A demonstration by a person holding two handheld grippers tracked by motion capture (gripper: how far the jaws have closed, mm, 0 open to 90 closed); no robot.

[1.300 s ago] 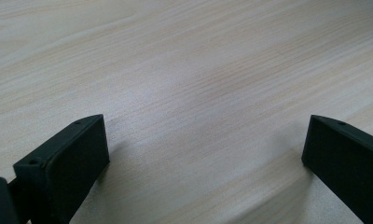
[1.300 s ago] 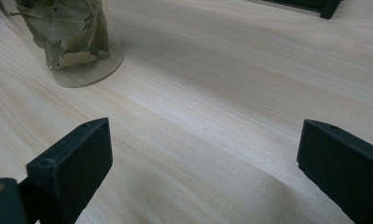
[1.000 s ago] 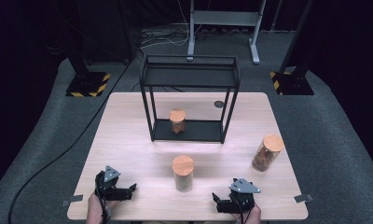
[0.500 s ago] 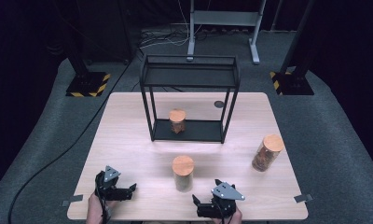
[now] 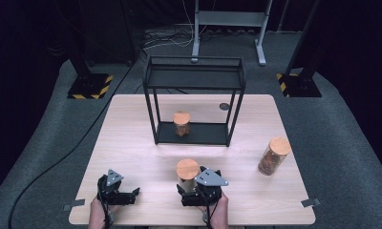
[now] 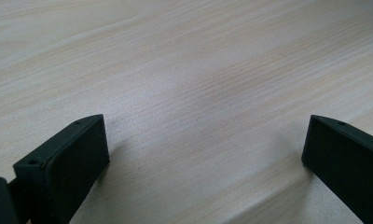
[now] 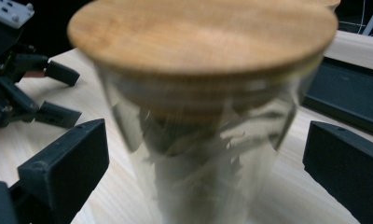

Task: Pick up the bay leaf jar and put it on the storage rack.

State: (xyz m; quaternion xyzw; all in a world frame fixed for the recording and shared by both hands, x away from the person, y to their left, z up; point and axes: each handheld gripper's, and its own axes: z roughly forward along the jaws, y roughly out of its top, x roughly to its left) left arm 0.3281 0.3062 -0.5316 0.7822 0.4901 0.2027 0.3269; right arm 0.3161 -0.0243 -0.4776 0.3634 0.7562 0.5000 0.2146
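Two black jaws of my right gripper (image 7: 205, 172) stand spread around the round clear glass jar with flat wooden lid (image 7: 201, 107), not clamping it. My left gripper (image 6: 205, 154) gapes empty over the pale grained wooden table (image 6: 184, 70).

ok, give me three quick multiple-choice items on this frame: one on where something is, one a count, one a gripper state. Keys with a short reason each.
1. Where does the smallest jar stand?
A. on the rack's bottom shelf
B. on the rack's top shelf
C. on the floor

2. How many wooden-lidded jars are in sight?
A. two
B. three
C. five

3. How does the right gripper stand to the near jar?
A. shut on its lid
B. open, a jaw on each side of it, apart from the glass
C. turned away from it

Key:
1 A: in the high view it sits on the low shelf of the black rack.
2 B: one in the rack, the near jar, one at the table's right.
3 B: the right gripper view shows gaps between both jaws and the glass.
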